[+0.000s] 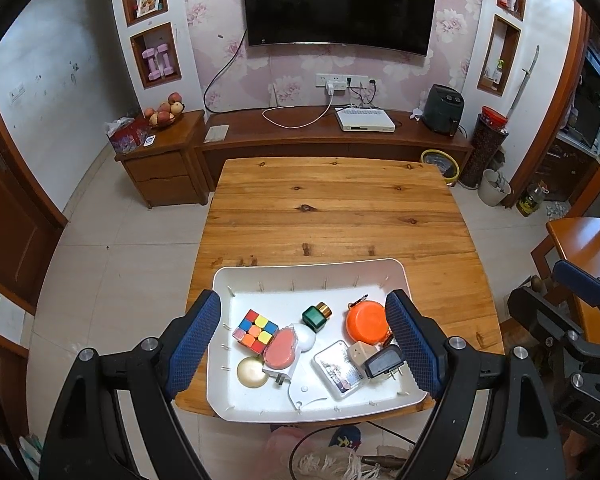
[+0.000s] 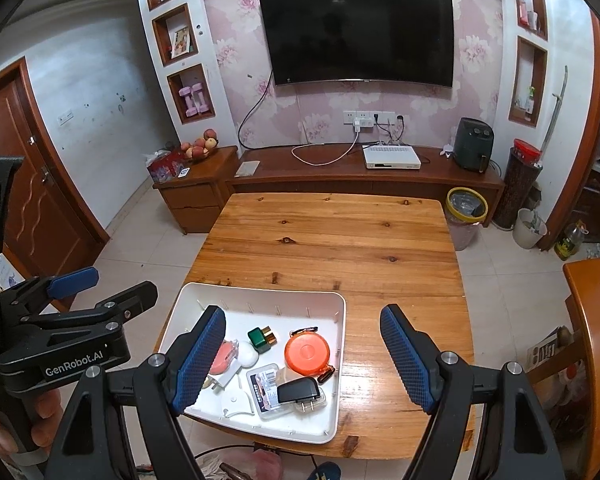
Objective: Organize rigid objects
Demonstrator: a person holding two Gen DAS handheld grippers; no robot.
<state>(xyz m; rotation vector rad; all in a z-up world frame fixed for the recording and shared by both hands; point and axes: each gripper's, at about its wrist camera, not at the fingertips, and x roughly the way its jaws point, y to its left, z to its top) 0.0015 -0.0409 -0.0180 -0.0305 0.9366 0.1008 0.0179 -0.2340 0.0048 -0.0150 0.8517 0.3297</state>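
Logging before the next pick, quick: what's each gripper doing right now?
Left gripper: open, holding nothing, above the white plastic tray.
Right gripper: open, holding nothing, above the tray's right edge.

The tray (image 1: pixel 396 276) is white. The cube (image 1: pixel 255 328) shows red, blue, yellow, green and orange squares. The tape measure (image 1: pixel 366 322) is orange. The small bottle (image 1: pixel 315 317) is green with a gold cap. The table (image 1: pixel 332 208) is knotted honey-brown wood.
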